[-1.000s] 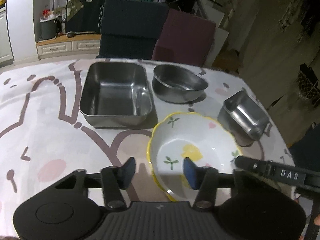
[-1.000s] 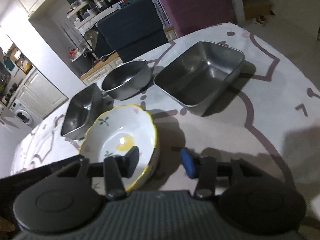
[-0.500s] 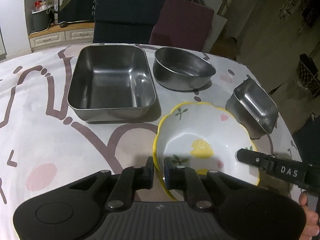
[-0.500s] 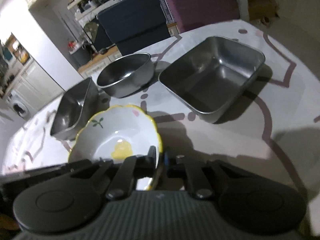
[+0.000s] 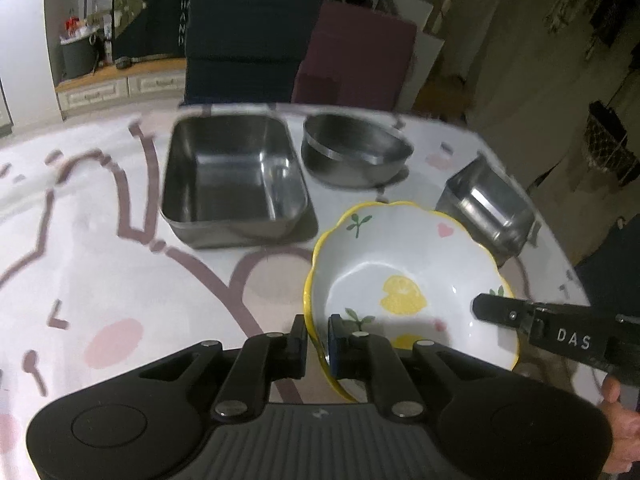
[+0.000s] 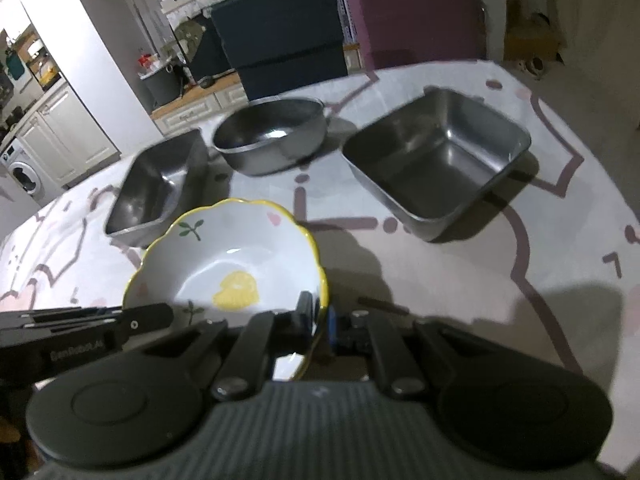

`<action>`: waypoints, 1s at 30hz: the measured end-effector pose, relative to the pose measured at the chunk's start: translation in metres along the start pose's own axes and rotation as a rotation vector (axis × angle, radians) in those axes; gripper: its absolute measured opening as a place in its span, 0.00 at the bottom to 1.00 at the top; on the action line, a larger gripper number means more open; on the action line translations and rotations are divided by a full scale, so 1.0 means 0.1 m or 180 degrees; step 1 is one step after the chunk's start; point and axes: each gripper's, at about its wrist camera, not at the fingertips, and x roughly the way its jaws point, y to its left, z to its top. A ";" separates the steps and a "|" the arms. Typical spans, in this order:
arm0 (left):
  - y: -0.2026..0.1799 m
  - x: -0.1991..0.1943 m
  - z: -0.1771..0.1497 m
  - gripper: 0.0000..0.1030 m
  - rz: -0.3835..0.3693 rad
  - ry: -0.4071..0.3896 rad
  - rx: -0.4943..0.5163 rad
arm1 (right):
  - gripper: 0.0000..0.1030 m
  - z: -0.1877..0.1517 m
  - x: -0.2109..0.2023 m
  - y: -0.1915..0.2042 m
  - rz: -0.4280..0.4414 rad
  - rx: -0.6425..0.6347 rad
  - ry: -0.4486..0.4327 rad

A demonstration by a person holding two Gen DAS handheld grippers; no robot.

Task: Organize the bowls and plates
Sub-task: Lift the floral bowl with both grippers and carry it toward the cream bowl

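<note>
1. bench carries a large steel pan, round steel bowl and small steel tin.
2. ceramic bowl sits nearest, between both tools.
3. left tool and right tool pinch its opposite rims.

My room is dim, the far side nearly black toward two o'clock. Light falls from above, glinting off the large steel tray and throwing shadows on the tablecloth toward four o'clock. Fisheye bends the edges; both views are soft, the background grainy.
</note>
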 end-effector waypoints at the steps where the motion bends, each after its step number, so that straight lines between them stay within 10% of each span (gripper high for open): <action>1: 0.00 -0.08 0.01 0.10 -0.0005 -0.0042 -0.0004 | 0.09 0.00 -0.05 0.02 0.0013 -0.0003 -0.0027; 30: 0.77 -2.25 -0.87 0.10 0.0319 -0.0662 -0.0211 | 0.09 -0.72 -1.48 1.41 0.0558 -0.0462 -0.0437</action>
